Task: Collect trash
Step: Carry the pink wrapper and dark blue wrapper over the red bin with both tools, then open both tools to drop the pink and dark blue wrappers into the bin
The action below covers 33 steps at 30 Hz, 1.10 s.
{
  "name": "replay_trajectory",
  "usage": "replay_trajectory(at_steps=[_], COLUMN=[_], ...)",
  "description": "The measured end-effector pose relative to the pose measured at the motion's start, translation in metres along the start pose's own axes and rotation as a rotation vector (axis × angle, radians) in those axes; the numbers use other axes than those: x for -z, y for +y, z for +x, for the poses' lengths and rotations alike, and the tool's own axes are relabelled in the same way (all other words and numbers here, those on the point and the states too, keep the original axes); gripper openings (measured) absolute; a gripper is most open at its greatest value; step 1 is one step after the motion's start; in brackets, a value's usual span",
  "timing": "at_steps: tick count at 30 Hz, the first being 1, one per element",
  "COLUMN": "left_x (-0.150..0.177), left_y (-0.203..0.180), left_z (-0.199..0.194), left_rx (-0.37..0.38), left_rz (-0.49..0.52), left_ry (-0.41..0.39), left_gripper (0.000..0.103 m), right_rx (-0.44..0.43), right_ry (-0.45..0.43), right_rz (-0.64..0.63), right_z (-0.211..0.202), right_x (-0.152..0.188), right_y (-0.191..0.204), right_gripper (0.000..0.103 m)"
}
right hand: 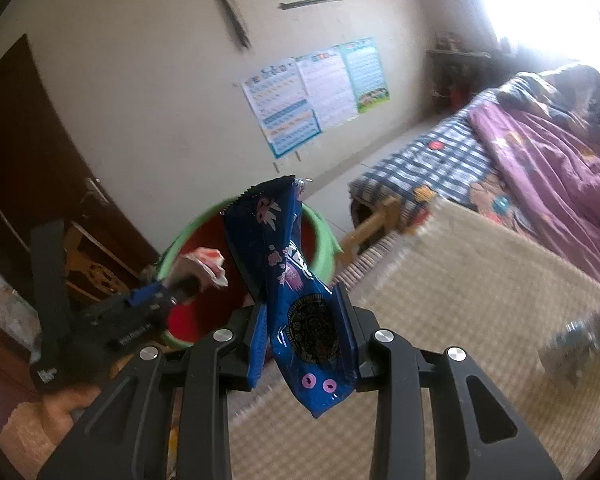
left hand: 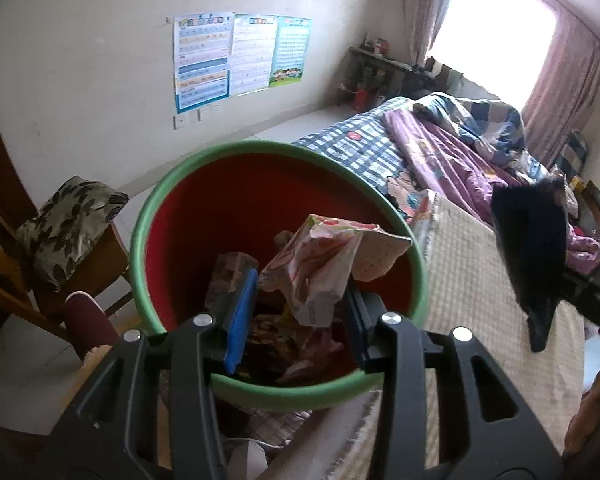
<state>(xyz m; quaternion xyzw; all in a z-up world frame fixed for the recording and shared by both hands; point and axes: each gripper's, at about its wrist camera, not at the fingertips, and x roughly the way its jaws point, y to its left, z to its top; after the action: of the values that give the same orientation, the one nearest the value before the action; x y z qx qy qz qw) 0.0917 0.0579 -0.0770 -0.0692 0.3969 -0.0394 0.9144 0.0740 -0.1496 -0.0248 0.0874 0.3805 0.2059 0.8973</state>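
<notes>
1. Two wrappers, two claws, one bin: my left gripper [left hand: 296,320] is clamped on a crumpled pink-and-white wrapper [left hand: 319,264], pads pressing it from both sides.
2. That wrapper sits right over the mouth of the red bin [left hand: 220,216] with the green rim, and more trash lies inside the bin just below the fingers.
3. My right gripper [right hand: 305,332] is closed on a blue snack packet [right hand: 288,280]; the packet stands up between the fingers, its crimped top leaning far and left, its lower end hanging out below the pads.
4. From the right wrist view, the bin [right hand: 319,236] lies beyond the packet, partly hidden behind it, beside the near left corner of the beige mat [right hand: 459,280].
5. Only the right wrist view shows the left gripper [right hand: 168,292] from the side, at the bin's left rim with the pink wrapper [right hand: 204,264] in its tips.
6. Only the left wrist view looks down into the bin; there the blue packet [left hand: 531,248] shows as a dark, blurred shape off to the right above the mat [left hand: 479,280].
</notes>
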Motion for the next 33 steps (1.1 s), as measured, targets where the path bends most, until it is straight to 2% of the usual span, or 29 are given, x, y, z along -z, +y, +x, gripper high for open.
replay_trajectory(at_steps=[7, 20, 30, 31, 32, 33], left_x=[-0.003, -0.004, -0.001, 0.000, 0.000, 0.000], left_y=[0.009, 0.013, 0.015, 0.015, 0.015, 0.015], left_z=[0.005, 0.011, 0.013, 0.013, 0.013, 0.014], left_rx=[-0.019, -0.026, -0.029, -0.033, -0.033, -0.029], left_rz=[-0.017, -0.035, -0.040, -0.040, -0.041, -0.042], left_ry=[0.007, 0.022, 0.027, 0.029, 0.032, 0.034], left_gripper=[0.039, 0.039, 0.040, 0.040, 0.044, 0.050], right_rx=[-0.044, -0.047, -0.042, -0.043, -0.045, -0.051], right_ry=[0.016, 0.069, 0.076, 0.073, 0.071, 0.071], right_rz=[-0.030, -0.107, -0.103, -0.102, -0.100, -0.095], right_z=[0.022, 0.052, 0.061, 0.060, 0.060, 0.061], right_x=[-0.014, -0.012, -0.012, -0.011, -0.011, -0.011], right_y=[0.017, 0.040, 0.040, 0.040, 0.039, 0.039], right_gripper=[0.031, 0.031, 0.031, 0.034, 0.044, 0.048])
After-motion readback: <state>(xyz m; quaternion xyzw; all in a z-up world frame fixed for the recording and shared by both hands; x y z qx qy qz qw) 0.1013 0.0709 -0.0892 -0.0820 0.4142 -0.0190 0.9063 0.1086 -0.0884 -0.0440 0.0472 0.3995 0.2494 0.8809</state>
